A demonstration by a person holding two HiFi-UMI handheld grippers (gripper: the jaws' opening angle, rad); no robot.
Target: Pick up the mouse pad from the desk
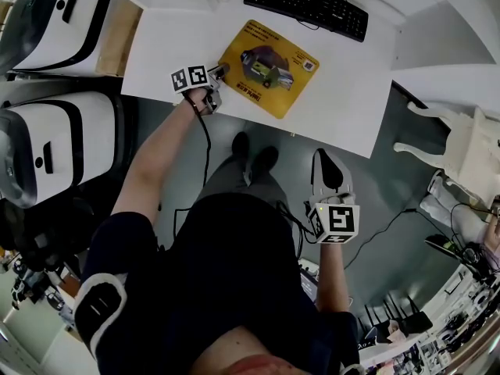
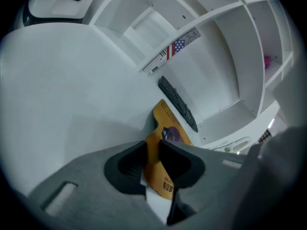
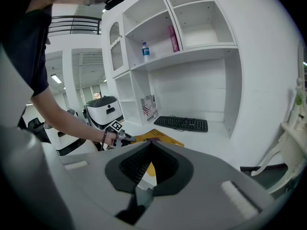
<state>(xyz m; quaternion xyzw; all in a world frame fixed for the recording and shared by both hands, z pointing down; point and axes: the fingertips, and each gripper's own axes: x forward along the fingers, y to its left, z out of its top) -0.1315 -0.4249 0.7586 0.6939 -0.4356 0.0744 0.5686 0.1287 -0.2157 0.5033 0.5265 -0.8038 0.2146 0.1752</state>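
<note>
At the far left, two white-and-black machines stand beside the white counter. The person's left arm reaches forward to the counter's near edge, and the left tool sits at the nearest left corner of the mouse pad. The left gripper view shows its two jaws closed to a narrow slot with the pad's yellow edge pinched between them, pads pressing on both faces. The mouse pad is yellow-orange with a printed picture in its middle and lies turned like a diamond on the counter. From the right gripper view, the gripped corner looks slightly raised off the surface, while the rest is on the counter. Beyond it, at the back of the counter, lies a black keyboard, well apart from the pad. To the right and nearer the person, the right tool hangs over the grey floor, away from the counter, its jaw tips brought together with nothing held between them.
</note>
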